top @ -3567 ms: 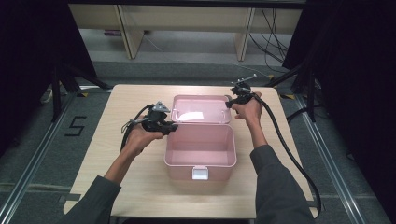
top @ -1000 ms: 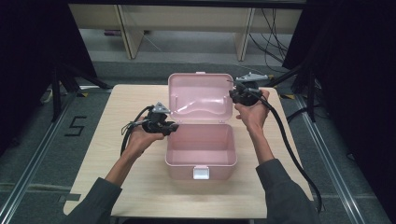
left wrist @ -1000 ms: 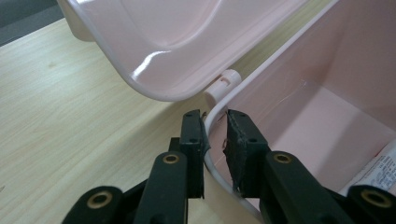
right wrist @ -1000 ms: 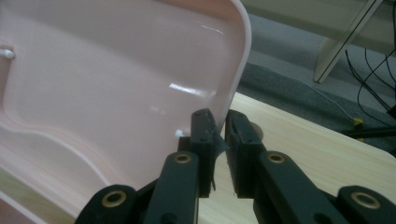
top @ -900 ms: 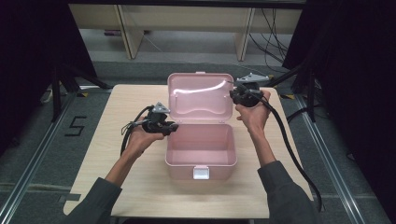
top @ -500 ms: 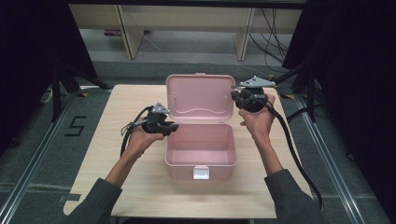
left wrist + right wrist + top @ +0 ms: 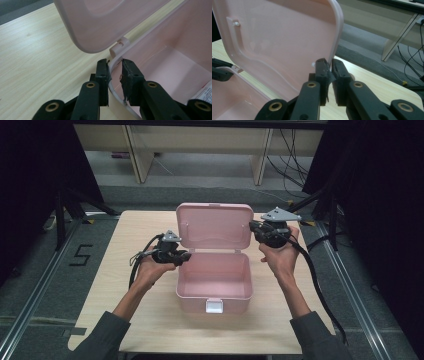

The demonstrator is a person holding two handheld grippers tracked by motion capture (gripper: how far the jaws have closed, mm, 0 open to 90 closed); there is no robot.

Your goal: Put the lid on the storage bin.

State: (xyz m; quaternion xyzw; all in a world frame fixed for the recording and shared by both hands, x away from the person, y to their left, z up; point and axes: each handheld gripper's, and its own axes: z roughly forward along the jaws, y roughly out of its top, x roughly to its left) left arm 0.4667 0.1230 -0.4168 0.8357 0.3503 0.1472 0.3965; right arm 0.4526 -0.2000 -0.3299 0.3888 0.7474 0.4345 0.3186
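Note:
A pink plastic box (image 7: 212, 301) stands open in the middle of the table, its lid (image 7: 215, 227) raised nearly upright on the back hinge. My left gripper (image 7: 183, 256) is shut on the box's left rim near the hinge: one jaw sits outside the wall and the other inside (image 7: 115, 63). My right gripper (image 7: 253, 227) is shut on the lid's right edge, which runs down between its jaws (image 7: 330, 63). The lid's pale inside (image 7: 287, 37) faces the box. A white latch (image 7: 214, 306) sits on the front wall.
The light wooden table (image 7: 125, 240) has bare room on both sides of the box. A white label (image 7: 206, 91) lies inside the box. Behind the table are shelf legs (image 7: 261, 155) and floor cables (image 7: 295, 150). A black cable (image 7: 315, 280) trails from the right gripper.
The lid has swung up from lying flat behind the box to nearly upright, carried by my right gripper, which rose and moved right. The left gripper has stayed on the rim.

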